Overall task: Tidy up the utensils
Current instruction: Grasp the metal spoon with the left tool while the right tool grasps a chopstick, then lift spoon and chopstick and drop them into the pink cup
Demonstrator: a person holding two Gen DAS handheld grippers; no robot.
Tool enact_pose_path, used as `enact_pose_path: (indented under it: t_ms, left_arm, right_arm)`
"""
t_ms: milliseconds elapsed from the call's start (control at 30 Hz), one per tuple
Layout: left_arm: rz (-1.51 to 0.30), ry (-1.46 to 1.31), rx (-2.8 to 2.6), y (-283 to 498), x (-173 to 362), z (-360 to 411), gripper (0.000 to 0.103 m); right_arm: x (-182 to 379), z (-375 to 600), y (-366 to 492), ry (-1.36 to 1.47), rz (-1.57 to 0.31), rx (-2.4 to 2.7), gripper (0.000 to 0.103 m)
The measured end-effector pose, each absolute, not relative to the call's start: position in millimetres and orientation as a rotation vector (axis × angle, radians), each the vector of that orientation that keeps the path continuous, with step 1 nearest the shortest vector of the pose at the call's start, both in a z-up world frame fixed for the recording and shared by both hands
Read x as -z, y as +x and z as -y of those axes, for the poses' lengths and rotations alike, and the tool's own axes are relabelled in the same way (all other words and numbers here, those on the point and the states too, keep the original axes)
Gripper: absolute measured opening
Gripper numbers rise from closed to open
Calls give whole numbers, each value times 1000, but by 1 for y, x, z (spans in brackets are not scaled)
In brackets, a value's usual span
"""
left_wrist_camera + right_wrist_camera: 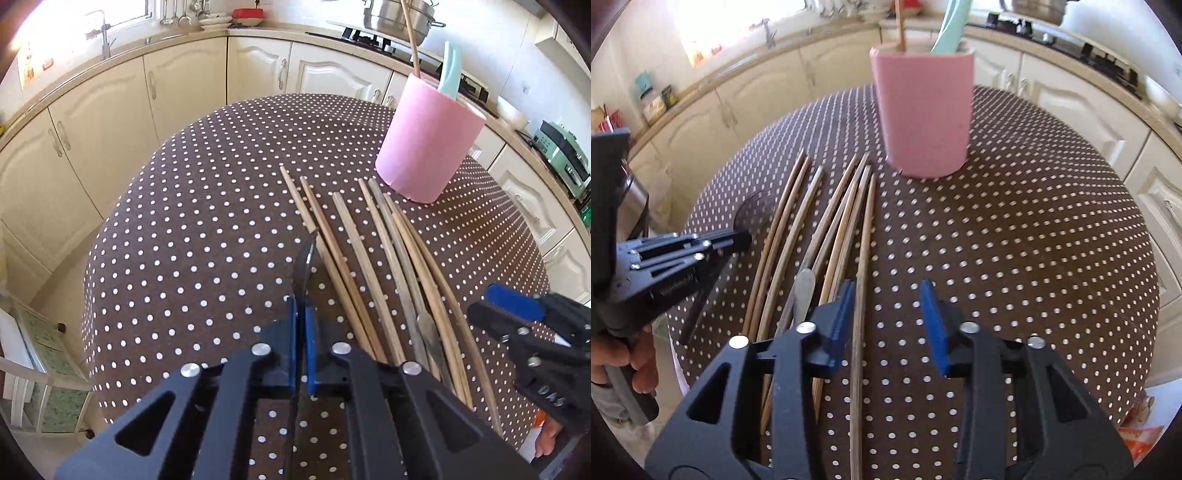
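Room: kitchen, cream cupboards [110,122] all around, steel pot [397,16] on the stove at the back.
Desk: round desk [207,221] with a brown cloth full of white dots.
Cup: tall pink cup [428,144] standing upright at the far side of the desk, just past the stick tips.
In the cup: one wooden stick [410,37] and a mint green tool [451,74], both poking out of the top.
Chopsticks: bunch of wooden chopsticks [354,258] lying flat on the cloth, side by side, tips toward the cup.
Small tool: thin grey metal thing [804,291] lying among the chopsticks, too blurry to name.
Left tongs: left tongs [303,325] pinched all the way together, blue pads touching, tip at the left edge of the bunch; cannot tell if anything sits between the pads.
Right tongs: right tongs [888,317] partly apart, low over the desk.
Between the right pads: one chopstick [858,332], the rightmost of the bunch, next to the left pad, not squeezed.
Hand: hand [624,362] wrapped around the left tongs' handle.
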State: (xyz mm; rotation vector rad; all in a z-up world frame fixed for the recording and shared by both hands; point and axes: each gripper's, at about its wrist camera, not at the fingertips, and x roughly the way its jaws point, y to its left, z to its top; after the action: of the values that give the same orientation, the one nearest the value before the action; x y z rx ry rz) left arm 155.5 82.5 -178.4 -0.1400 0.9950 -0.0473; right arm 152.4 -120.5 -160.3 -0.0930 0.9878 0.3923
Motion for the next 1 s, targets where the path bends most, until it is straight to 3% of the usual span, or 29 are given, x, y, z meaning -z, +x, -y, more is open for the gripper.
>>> enact_pose_path:
  t_ms: [167, 333, 433, 733, 1000]
  left_arm:
    - [-950, -166, 59, 153, 171, -84, 4]
    - [-905, -200, 80, 149, 161, -90, 4]
    - [-886, -222, 103, 151, 156, -90, 4]
    - [-844, -280, 201, 151, 143, -80, 4]
    - [-707, -286, 272, 140, 122, -65, 4]
  right_arm:
    - [167, 109, 159, -132, -1044, -409, 33]
    - [169, 95, 168, -179, -1071, -397, 14]
    - [172, 88, 173, -200, -1076, -391, 8]
    - [167, 103, 177, -141, -1052, -411, 6]
    - [128, 132, 158, -35, -875, -473, 6]
